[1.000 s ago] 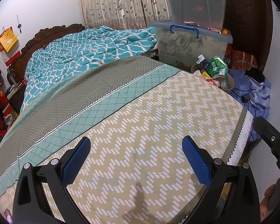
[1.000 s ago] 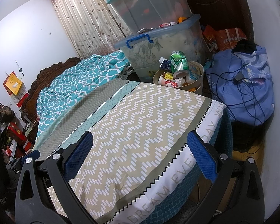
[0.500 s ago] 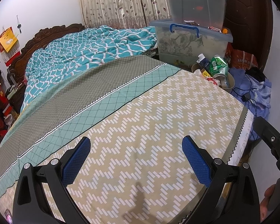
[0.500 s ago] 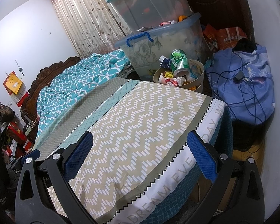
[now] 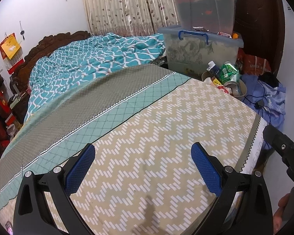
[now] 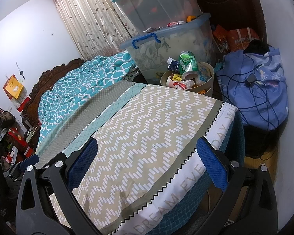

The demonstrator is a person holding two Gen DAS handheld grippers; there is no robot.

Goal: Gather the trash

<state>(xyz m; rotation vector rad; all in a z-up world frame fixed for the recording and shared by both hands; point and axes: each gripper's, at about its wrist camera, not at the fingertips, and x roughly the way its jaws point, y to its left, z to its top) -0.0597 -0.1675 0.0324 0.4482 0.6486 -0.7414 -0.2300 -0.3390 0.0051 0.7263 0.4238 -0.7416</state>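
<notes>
Hovering over the foot of the bed (image 5: pixel 156 137): left hand-held gripper (image 5: pixel 143 166), fingers spread wide, nothing between the blue pads (image 5: pixel 206 169). Right hand-held gripper (image 6: pixel 147 162) likewise spread and empty, above the bed's foot corner. Trash sits in a round beige bin (image 6: pixel 210 80) on the floor just beyond the bed's far corner: green can (image 6: pixel 188 62), small carton (image 6: pixel 173 65), crumpled wrappers (image 6: pixel 183 84), heaped above the rim. Bin stands just beside a stacked pair of clear storage boxes (image 6: pixel 170 45); blue cloth bundle (image 6: pixel 254 92) with black cable to its right. Teal quilt (image 5: pixel 92 62) bunched near the headboard.
</notes>
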